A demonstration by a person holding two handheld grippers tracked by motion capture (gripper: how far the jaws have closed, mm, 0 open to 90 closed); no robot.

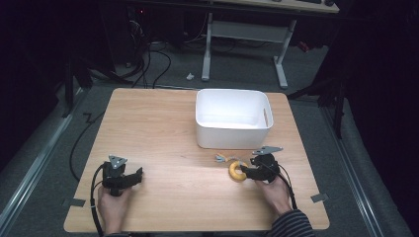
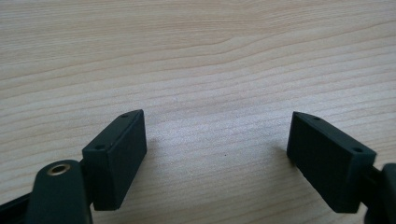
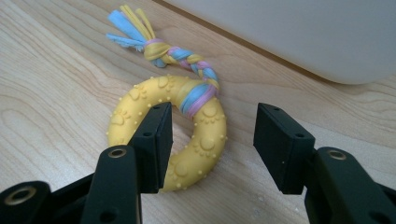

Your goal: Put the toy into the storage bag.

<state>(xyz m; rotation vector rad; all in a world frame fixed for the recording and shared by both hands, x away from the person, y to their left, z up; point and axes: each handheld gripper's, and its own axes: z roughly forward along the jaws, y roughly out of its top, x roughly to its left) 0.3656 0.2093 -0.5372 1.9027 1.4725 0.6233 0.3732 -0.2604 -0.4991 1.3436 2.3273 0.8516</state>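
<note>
The left gripper rests wide open on the bare table. Right of it, the ring lies flat before the bin, its braided tail pointing left-up toward the bin. The right gripper straddles the ring's side, jaws half-open, not pressing.

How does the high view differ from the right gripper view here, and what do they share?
High view alone: the whole table, the left claw with its hand, and the bin seen entire, with nothing visible inside.

Right gripper view alone: paw prints and bumps on the yellow ring, the colours of its braided rope, and the jaws standing open, one inside the ring's hole, one outside.

Both: the ring, rope, bin wall and right claw.
</note>
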